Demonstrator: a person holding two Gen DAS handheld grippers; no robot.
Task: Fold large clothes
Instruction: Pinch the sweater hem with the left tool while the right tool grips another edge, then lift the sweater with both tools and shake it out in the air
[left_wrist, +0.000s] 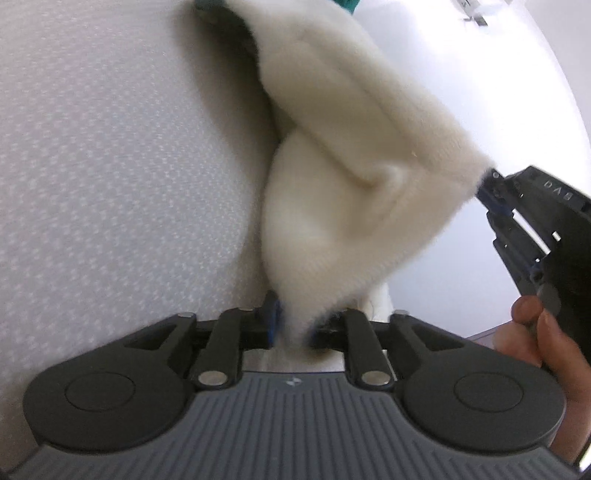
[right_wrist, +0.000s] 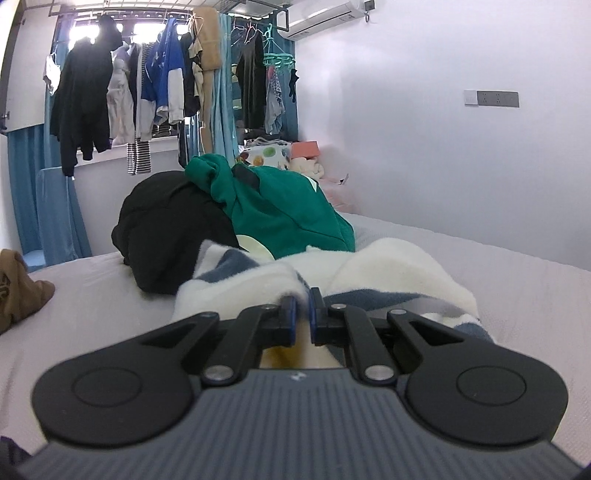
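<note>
The jaws of the left gripper (left_wrist: 291, 325) are being kept narrowly apart, with a bunched fold of the cream fleece garment (left_wrist: 354, 155) lying between the blue pads; whether the pads are pressing on it cannot be told from the blurred left wrist view. From there the cloth is being stretched up and to the right, where a far corner is being pinched by the right gripper (left_wrist: 487, 184), held in a person's hand (left_wrist: 543, 332). In the right wrist view the jaws of the right gripper (right_wrist: 303, 314) are being held almost together, clamped on a thin edge of the same garment (right_wrist: 388, 269), which is being seen there with blue-grey stripes and is lying heaped just ahead of the fingertips on the pale bed (right_wrist: 498, 266). Behind it, a black garment (right_wrist: 173, 229) and a green garment (right_wrist: 284, 206) are lying piled together, and a brown garment (right_wrist: 18, 288) is resting at the bed's left edge.
</note>
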